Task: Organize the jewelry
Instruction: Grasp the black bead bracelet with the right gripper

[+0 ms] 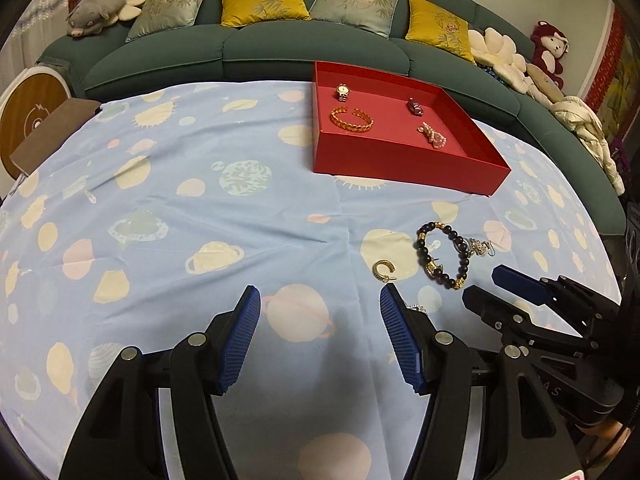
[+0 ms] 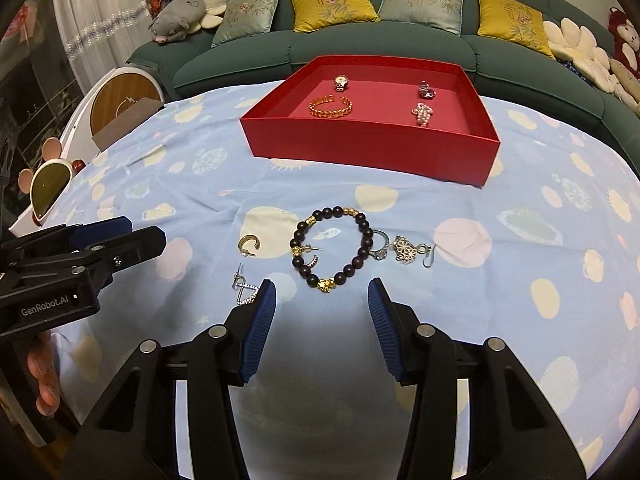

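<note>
A red tray [image 2: 360, 148] [image 1: 400, 164] stands at the far side of the table. It holds a watch [image 2: 341, 81], a gold cuff bracelet [image 2: 331, 107], a dark red piece [image 2: 426, 90] and a pink bead piece [image 2: 422, 114]. On the cloth lie a dark bead bracelet [image 2: 332, 246] [image 1: 442, 256], a gold ear cuff [image 2: 249, 245] [image 1: 384, 270], a silver ring [image 2: 380, 245], a silver flower earring [image 2: 406, 251] and a silver chain piece [image 2: 245, 288]. My right gripper [image 2: 321, 304] is open, just short of the bead bracelet. My left gripper [image 1: 320, 312] is open and empty over bare cloth.
A blue planet-print cloth [image 1: 180, 208] covers the table. A green sofa [image 1: 240, 48] with cushions and plush toys runs behind it. A brown box [image 1: 52, 136] and a round white stand [image 1: 24, 112] sit at the table's left. Sunglasses [image 2: 50, 186] lie at the left edge.
</note>
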### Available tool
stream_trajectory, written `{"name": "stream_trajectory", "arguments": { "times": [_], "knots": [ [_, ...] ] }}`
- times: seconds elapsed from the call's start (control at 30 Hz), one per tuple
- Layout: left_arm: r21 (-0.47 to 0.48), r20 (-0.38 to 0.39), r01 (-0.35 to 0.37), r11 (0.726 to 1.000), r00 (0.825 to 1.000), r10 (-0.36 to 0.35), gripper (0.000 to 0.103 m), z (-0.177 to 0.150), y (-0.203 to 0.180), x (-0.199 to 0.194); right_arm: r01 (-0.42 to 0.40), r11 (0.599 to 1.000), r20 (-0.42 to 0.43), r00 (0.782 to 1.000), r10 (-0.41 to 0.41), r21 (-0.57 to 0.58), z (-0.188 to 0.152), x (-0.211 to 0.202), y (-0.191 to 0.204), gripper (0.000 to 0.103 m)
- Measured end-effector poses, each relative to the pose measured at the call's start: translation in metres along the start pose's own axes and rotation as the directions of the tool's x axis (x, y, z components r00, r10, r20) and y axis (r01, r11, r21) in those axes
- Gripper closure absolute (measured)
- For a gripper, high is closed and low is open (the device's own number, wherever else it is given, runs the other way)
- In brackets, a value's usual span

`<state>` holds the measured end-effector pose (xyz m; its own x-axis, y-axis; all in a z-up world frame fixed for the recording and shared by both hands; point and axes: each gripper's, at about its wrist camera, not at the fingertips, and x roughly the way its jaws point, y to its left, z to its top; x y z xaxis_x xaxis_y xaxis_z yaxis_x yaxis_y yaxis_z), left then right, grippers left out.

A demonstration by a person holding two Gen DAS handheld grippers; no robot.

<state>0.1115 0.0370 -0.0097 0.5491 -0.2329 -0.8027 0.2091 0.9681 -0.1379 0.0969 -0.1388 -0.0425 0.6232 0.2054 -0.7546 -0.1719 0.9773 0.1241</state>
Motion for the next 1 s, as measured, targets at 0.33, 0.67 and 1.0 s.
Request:
{"name": "stream_trajectory", "arguments": {
  "times": [0.33, 0.67, 1.0],
  "knots": [
    [-0.004, -0.025, 0.013, 1.0, 1.0, -0.013, 0.043, -0.009, 0.008, 0.0, -0.01, 0.996, -0.003, 1.0, 0.009, -0.091, 0.01, 0.024, 0.015, 0.076],
    [-0.023, -0.031, 0.04, 0.999, 0.999, -0.04, 0.043, -0.01, 0.012, -0.001, 0.006, 0.995, -0.037, 0.999, -0.01, -0.102, 0.009, 0.041, 0.017, 0.095],
    [-0.003, -0.054, 0.098, 0.995, 0.994, -0.098, 0.043, -0.015, -0.011, 0.006, -0.036, 0.999, 0.068, 0.997, 0.038, -0.03, 0.024, -0.005, 0.002, 0.096]
  ]
}}
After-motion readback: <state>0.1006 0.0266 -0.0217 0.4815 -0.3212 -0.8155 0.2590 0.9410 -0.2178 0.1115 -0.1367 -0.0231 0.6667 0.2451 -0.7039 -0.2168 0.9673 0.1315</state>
